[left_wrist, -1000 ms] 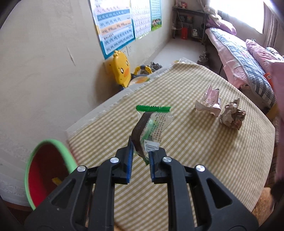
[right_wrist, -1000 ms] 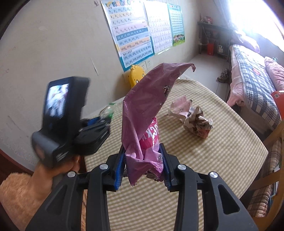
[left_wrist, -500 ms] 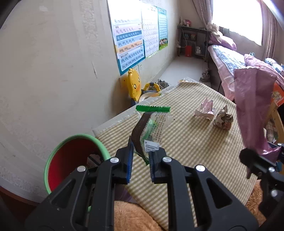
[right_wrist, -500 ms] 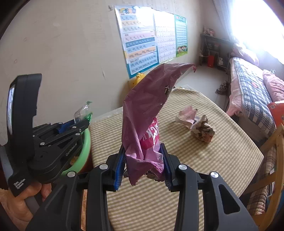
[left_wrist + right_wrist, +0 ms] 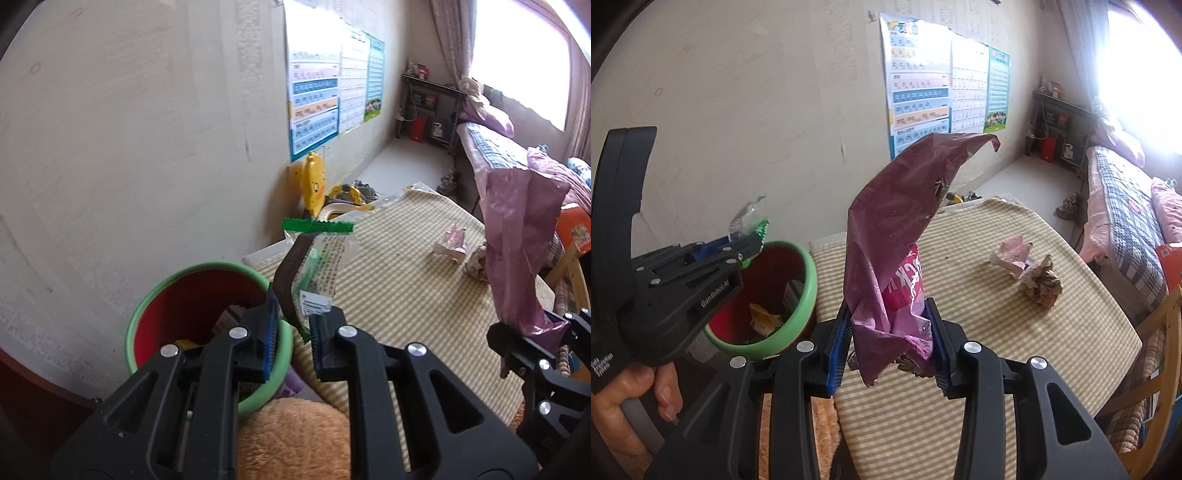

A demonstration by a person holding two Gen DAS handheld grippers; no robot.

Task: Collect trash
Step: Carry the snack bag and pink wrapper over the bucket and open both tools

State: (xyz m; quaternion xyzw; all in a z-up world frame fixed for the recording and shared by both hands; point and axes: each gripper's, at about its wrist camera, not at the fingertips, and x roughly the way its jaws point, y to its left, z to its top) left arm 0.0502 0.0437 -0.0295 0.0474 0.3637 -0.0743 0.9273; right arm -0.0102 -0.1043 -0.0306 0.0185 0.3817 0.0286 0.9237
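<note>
My left gripper is shut on a clear snack wrapper with a green top edge, held above the right rim of a red bin with a green rim. In the right wrist view the left gripper hangs over the bin, which holds some trash. My right gripper is shut on a purple plastic bag, held upright over the table's near edge; the bag also shows in the left wrist view. A pink wrapper and a crumpled paper ball lie on the table.
The table has a checked yellow cloth. A bed stands to the right, a wooden chair frame at the table's right edge. A yellow duck toy stands by the postered wall. A fuzzy orange cushion lies below my left gripper.
My left gripper has swung left and back with the wrapper, from over the table to over the bin's rim. My right gripper has followed leftward, still holding the purple bag.
</note>
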